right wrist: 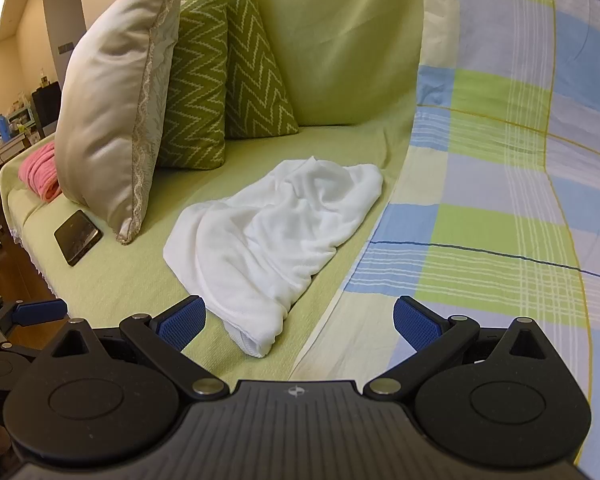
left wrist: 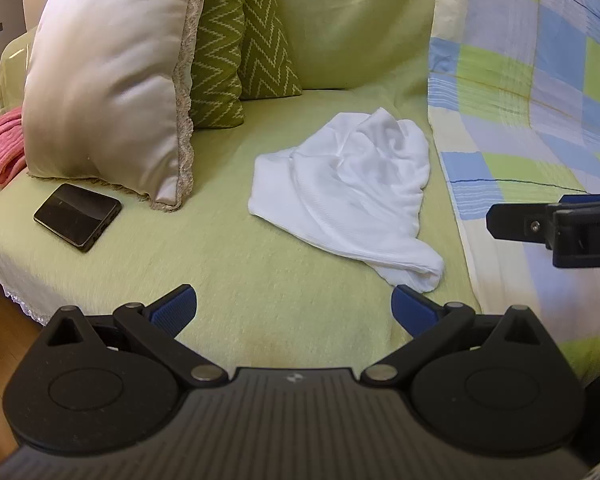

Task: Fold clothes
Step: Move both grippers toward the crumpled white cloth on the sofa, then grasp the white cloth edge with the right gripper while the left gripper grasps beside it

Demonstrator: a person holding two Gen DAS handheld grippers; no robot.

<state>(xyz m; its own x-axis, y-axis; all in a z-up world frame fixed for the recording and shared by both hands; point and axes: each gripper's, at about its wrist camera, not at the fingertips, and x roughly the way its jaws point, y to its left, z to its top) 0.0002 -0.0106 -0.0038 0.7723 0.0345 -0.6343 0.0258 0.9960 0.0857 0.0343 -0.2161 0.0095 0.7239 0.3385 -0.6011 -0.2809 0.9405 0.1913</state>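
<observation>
A crumpled white garment [left wrist: 348, 192] lies in a loose heap on the green sofa seat [left wrist: 228, 264], close to the checked blanket. My left gripper [left wrist: 294, 310] hovers open above the seat, just short of the garment's near corner, nothing between its blue pads. In the right wrist view the same white garment [right wrist: 276, 232] spreads ahead, its near end lying between and just beyond my open right gripper [right wrist: 300, 322]. The right gripper's fingers [left wrist: 516, 222] show at the right edge of the left wrist view. The left gripper's blue pad [right wrist: 40, 310] pokes in at the left edge of the right wrist view.
A dark phone [left wrist: 78, 216] lies on the seat beside a beige satin cushion [left wrist: 108, 80]. Two green zigzag cushions [left wrist: 244, 40] lean on the backrest. A pink cloth [left wrist: 0, 148] sits far left. A blue-green checked blanket [left wrist: 540, 100] covers the right side. The seat's lace-trimmed front edge [left wrist: 12, 296] drops to wooden floor.
</observation>
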